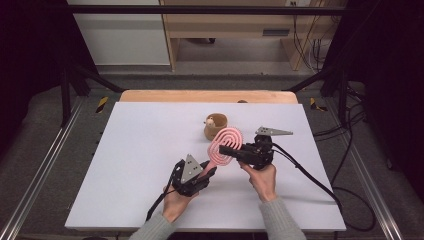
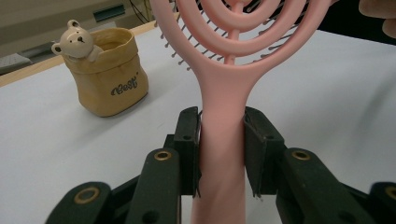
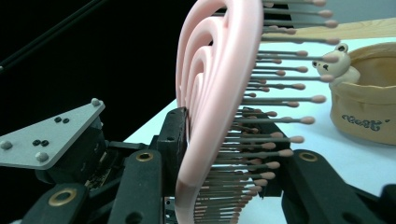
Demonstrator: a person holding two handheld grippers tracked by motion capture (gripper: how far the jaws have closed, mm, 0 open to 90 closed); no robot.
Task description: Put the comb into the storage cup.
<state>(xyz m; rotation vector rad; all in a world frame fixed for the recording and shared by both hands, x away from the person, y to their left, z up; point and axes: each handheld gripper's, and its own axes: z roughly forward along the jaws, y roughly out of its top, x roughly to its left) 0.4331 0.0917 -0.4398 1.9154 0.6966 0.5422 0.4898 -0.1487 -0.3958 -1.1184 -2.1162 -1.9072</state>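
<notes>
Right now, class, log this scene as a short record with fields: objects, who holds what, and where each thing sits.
Surface: white table
Held object: pink hairbrush, lifted off the table
Left tool: shut on the brush handle
Right tool: jaws either side of the brush head, one on its back, one among the bristles
Other object: tan pouch with a bear figure, upright beyond the brush, ungripped

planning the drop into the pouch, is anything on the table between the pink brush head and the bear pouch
Nothing. In the high view the brush sits just short of the bear pouch, and the left gripper view shows bare white table between them.
</notes>
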